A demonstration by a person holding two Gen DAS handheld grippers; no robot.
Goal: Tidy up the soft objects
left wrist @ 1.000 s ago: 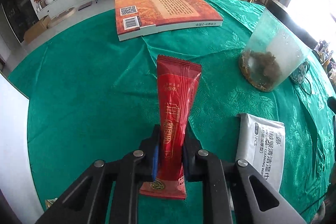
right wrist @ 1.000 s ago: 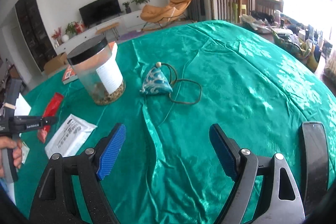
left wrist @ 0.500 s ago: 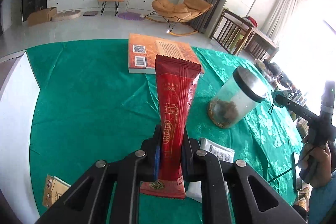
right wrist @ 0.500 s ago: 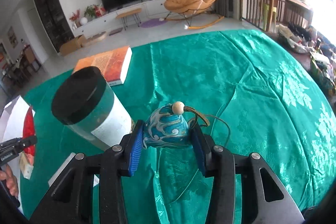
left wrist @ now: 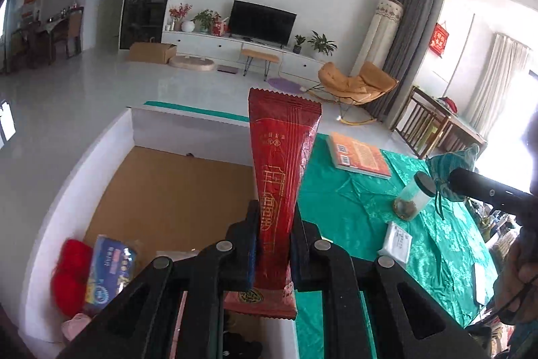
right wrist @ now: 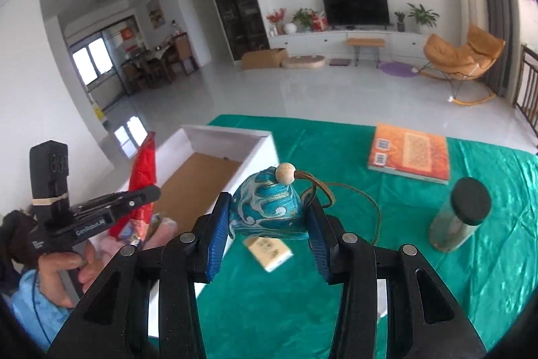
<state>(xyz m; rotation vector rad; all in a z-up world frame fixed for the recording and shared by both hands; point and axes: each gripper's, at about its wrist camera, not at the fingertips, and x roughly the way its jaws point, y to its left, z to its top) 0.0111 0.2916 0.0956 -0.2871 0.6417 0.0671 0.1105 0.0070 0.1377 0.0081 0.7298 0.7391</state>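
My left gripper [left wrist: 273, 244] is shut on a long red snack packet [left wrist: 280, 170] and holds it upright above the white box [left wrist: 101, 153] with the brown floor. The packet [right wrist: 145, 177] and left gripper [right wrist: 134, 202] also show in the right wrist view, over the box [right wrist: 232, 137]. My right gripper [right wrist: 267, 226] is shut on a blue patterned pouch [right wrist: 267, 207] with a wooden bead and a brown cord, lifted above the green tablecloth [right wrist: 336, 164]. The pouch [left wrist: 452, 164] shows at the right of the left wrist view.
Inside the box lie red yarn [left wrist: 69, 275], a blue packet [left wrist: 109, 268] and a pink soft thing [left wrist: 75, 325]. On the table are an orange book [right wrist: 412, 153], a black-lidded jar [right wrist: 460, 217], a white wipes pack [left wrist: 398, 241] and a small beige packet [right wrist: 269, 251].
My left gripper swung left with the red packet from over the table to over the white box. My right gripper closed on the blue pouch and lifted it toward the box.
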